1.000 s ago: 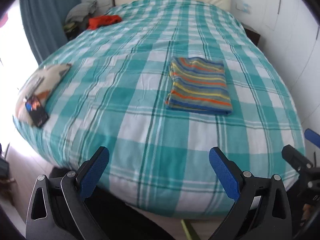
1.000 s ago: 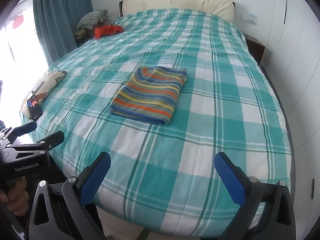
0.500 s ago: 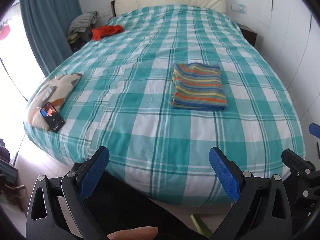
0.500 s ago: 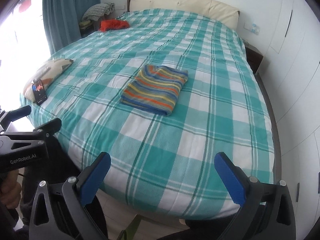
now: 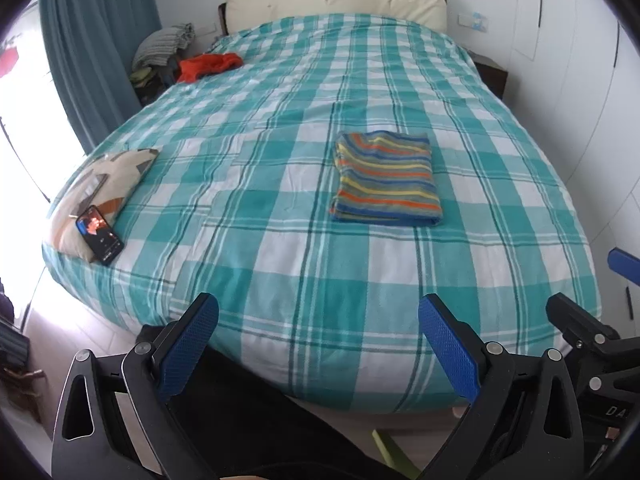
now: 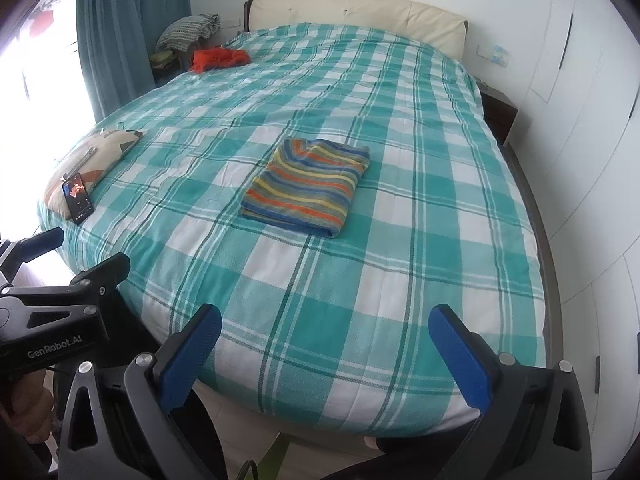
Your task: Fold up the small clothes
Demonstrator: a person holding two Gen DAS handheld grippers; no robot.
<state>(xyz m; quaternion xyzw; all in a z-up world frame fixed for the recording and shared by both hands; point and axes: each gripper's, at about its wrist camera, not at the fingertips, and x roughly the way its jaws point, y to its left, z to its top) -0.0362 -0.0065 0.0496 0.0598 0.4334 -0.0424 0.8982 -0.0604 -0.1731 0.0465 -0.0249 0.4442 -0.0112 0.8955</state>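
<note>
A folded striped garment (image 5: 386, 178) in blue, orange, yellow and green lies flat on the teal checked bed (image 5: 280, 280), right of the middle; it also shows in the right wrist view (image 6: 306, 186). My left gripper (image 5: 318, 344) is open and empty, held back beyond the bed's foot edge. My right gripper (image 6: 326, 354) is open and empty too, also off the foot of the bed. Each gripper shows at the edge of the other's view. An orange garment (image 5: 208, 66) lies crumpled at the far left corner of the bed.
A patterned cushion (image 5: 104, 184) with a lit phone (image 5: 99, 233) sits at the bed's left edge. Teal curtains (image 5: 92, 40) and a bright window are on the left. White wardrobe doors (image 6: 580, 120) line the right. A pile of clothes (image 5: 164, 46) sits beside the headboard.
Both grippers have pulled back and up from the bed, so the striped garment looks smaller and farther. Nothing on the bed has moved.
</note>
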